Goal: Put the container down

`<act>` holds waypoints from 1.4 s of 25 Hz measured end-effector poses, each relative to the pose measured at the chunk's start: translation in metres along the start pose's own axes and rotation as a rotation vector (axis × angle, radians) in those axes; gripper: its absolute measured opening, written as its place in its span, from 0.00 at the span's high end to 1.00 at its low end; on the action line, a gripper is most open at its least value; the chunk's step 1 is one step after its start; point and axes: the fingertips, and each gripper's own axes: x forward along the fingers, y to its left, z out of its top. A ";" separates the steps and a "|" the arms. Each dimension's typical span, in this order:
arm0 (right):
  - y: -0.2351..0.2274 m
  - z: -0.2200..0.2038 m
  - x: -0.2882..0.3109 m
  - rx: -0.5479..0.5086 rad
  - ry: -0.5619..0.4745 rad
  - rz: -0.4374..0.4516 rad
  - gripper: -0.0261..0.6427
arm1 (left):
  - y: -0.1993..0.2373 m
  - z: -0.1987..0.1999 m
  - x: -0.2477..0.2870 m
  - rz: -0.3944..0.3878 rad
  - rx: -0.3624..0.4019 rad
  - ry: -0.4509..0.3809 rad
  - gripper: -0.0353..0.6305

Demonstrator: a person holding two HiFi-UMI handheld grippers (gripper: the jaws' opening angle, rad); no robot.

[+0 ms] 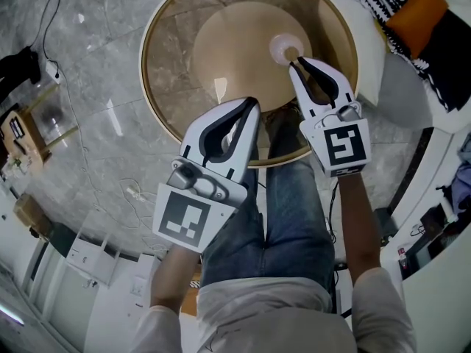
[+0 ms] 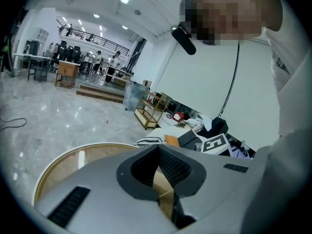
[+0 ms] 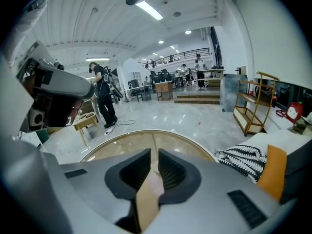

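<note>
The container (image 1: 284, 47), a small pale round cup, is sitting low over the glass table (image 1: 169, 57) in the head view. The right gripper (image 1: 294, 59) is pinching its near edge. I cannot tell whether its base is touching the glass. The left gripper (image 1: 254, 101) is hovering nearer the person, well apart from the cup, with its tips meeting.

In the left gripper view, that gripper's pads (image 2: 168, 165) are pressing together on nothing, so nothing is steadying the cup.

In the right gripper view, the jaws are standing a narrow slit apart, and a pale sliver is showing at the tips, seemingly the cup's wall. With so thin a hold on one side, the cup is likely hanging tilted. Releasing before the base is lying flat could be tipping it over or sending it skidding across the slick glass.
</note>
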 end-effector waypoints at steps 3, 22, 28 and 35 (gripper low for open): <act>0.001 0.004 -0.004 0.007 -0.002 -0.003 0.88 | 0.000 0.003 -0.003 -0.006 -0.009 -0.004 0.92; 0.010 0.045 -0.031 0.019 -0.037 -0.019 0.92 | -0.005 0.027 -0.015 -0.010 -0.020 -0.028 0.92; 0.014 0.064 -0.042 0.027 -0.037 -0.008 0.93 | -0.015 0.036 -0.020 -0.031 -0.029 -0.024 0.92; 0.015 0.075 -0.055 -0.001 -0.032 -0.029 0.93 | -0.021 0.055 -0.027 -0.037 -0.043 -0.051 0.92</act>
